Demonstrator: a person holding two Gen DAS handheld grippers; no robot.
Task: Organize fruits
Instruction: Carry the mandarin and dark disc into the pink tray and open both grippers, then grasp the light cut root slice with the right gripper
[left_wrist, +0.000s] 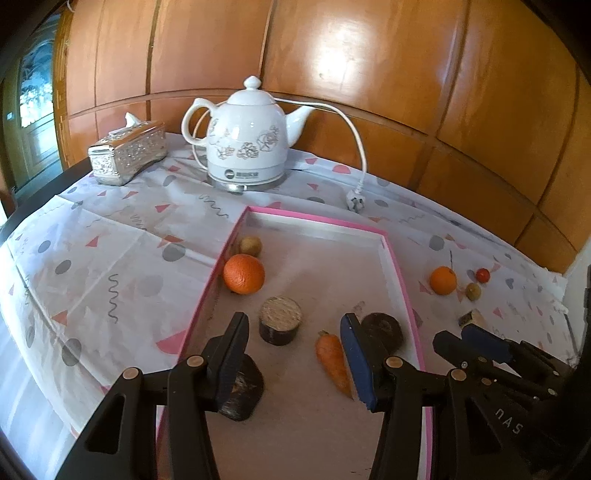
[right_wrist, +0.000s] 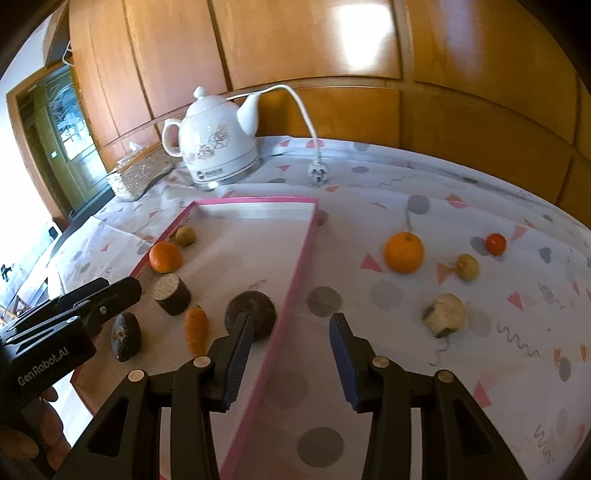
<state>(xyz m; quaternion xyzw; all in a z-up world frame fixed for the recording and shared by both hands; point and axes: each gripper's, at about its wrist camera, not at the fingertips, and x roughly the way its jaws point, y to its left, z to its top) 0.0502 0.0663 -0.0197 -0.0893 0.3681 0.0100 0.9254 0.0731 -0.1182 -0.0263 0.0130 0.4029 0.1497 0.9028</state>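
Observation:
A pink-rimmed tray (left_wrist: 400, 266) (right_wrist: 301, 254) holds an orange (left_wrist: 243, 274) (right_wrist: 165, 257), a small brownish fruit (left_wrist: 250, 246) (right_wrist: 184, 235), a carrot (left_wrist: 333, 362) (right_wrist: 196, 328) and three dark cut pieces (left_wrist: 280, 325) (right_wrist: 172, 294). On the cloth right of the tray lie another orange (left_wrist: 443, 280) (right_wrist: 403, 252), a small red fruit (left_wrist: 482, 274) (right_wrist: 495, 244), a yellowish fruit (left_wrist: 473, 291) (right_wrist: 467, 266) and a pale cut piece (right_wrist: 444, 314). My left gripper (left_wrist: 295, 360) is open and empty above the tray's near end. My right gripper (right_wrist: 290, 363) is open and empty over the tray's right rim.
A white kettle (left_wrist: 246, 140) (right_wrist: 218, 144) stands at the back with its cord and plug (left_wrist: 355, 202) (right_wrist: 318, 170) on the cloth. A silver tissue box (left_wrist: 127, 153) (right_wrist: 140, 175) sits at the back left. A wooden wall runs behind the table.

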